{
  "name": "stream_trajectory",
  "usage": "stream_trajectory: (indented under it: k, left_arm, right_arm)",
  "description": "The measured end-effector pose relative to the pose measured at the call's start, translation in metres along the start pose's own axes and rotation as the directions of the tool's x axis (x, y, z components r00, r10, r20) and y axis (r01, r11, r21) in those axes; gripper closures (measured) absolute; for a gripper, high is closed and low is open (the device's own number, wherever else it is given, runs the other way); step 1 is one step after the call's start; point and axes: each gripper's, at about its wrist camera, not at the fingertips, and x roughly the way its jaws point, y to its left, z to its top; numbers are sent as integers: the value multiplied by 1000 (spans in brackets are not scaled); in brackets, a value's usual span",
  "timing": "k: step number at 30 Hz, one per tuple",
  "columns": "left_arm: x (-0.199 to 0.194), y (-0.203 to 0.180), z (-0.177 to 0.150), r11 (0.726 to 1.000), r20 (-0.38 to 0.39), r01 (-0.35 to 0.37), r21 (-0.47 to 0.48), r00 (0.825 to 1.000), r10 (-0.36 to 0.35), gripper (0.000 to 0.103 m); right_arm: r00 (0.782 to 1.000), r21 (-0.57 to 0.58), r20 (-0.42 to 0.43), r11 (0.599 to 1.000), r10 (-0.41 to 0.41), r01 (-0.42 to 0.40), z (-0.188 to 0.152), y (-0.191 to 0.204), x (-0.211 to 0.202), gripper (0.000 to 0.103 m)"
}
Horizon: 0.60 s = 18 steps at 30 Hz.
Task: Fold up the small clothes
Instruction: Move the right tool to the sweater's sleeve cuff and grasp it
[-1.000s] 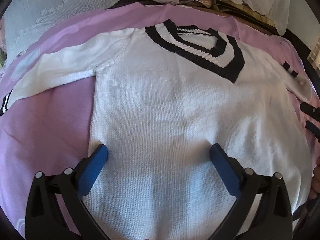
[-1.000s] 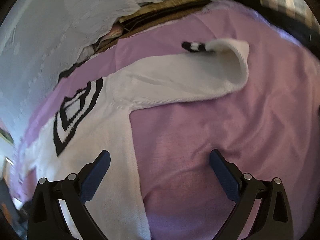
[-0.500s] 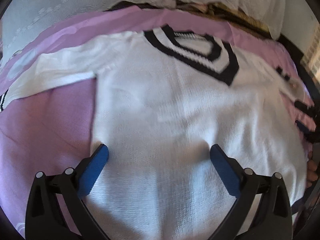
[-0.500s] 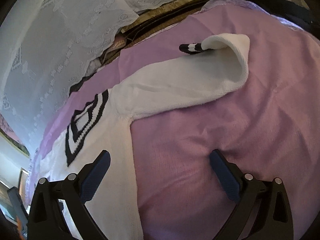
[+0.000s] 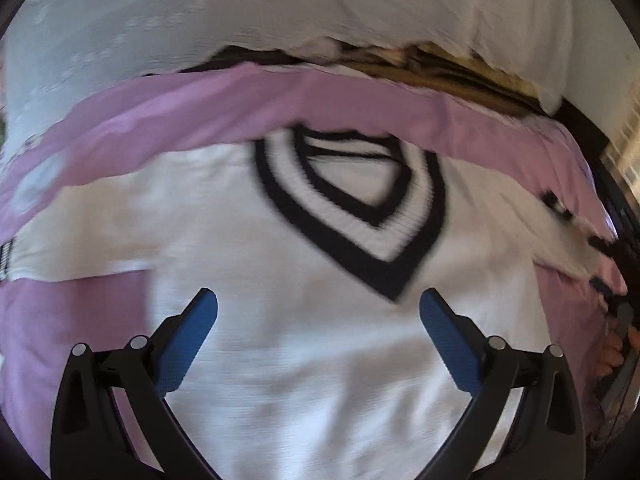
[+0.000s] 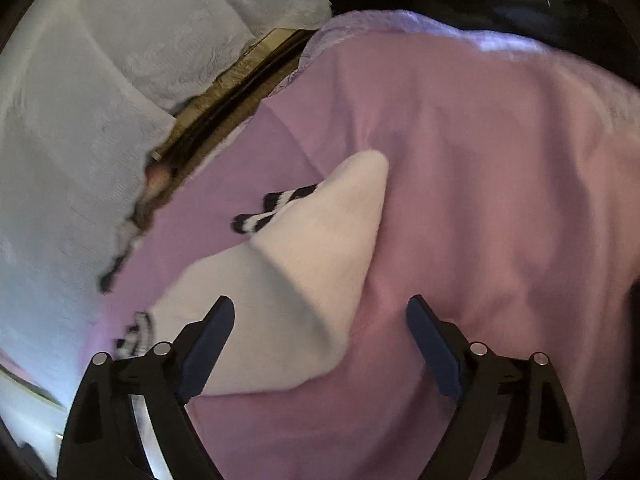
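A white knit sweater (image 5: 288, 280) with a black-and-white striped V-neck collar (image 5: 360, 216) lies face up on a pink sheet (image 5: 72, 320). My left gripper (image 5: 318, 308) is open and empty above the sweater's chest, just below the collar point. In the right wrist view the sweater's right sleeve (image 6: 304, 272) lies folded back on itself, its striped cuff (image 6: 272, 208) showing behind the fold. My right gripper (image 6: 320, 316) is open and empty, low over the sleeve and the sheet beside it.
White lace bedding (image 5: 280, 20) is piled along the far edge of the pink sheet, also in the right wrist view (image 6: 80, 120). A dark gap with tan fabric (image 6: 240, 80) runs between them. The sheet (image 6: 500, 200) extends right of the sleeve.
My left gripper has moved up the sweater toward the collar. My right gripper has moved forward and right over the folded sleeve, which now sits between its fingers. Both views are motion-blurred.
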Motion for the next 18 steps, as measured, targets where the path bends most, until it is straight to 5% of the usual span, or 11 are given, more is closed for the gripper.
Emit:
stream_trajectory:
  k: [4,10,11,12,14,18]
  left_arm:
    - [40,-26,-26,993,-95,-45,106,994,55,4]
    - [37,-20,-24,998,-93,1,58,996,5,4]
    - [37,-21,-24,998,-92,-4,63,996,10,4]
    - [37,-22,-25,998,-91,-7,66,996,13,4]
    - [36,-22,-26,998,-91,-7,66,996,13,4]
    - [38,-18,-25,998,-94,-7,67,995,14,4]
  right_arm:
    - [988,-187,37,970,-150,155,0,16,3,14]
    - [924,-413,222,829,-310,377,6,52,12,15]
    - [919,-432,216,812,-330,393,9,53,20,22]
    - [918,-431,211,810,-337,397,9,51,21,51]
    - [940,-359,165,870,-298,339,16,32,23,95]
    - [978,-96,111,978,-174,185,26,-21,4,94]
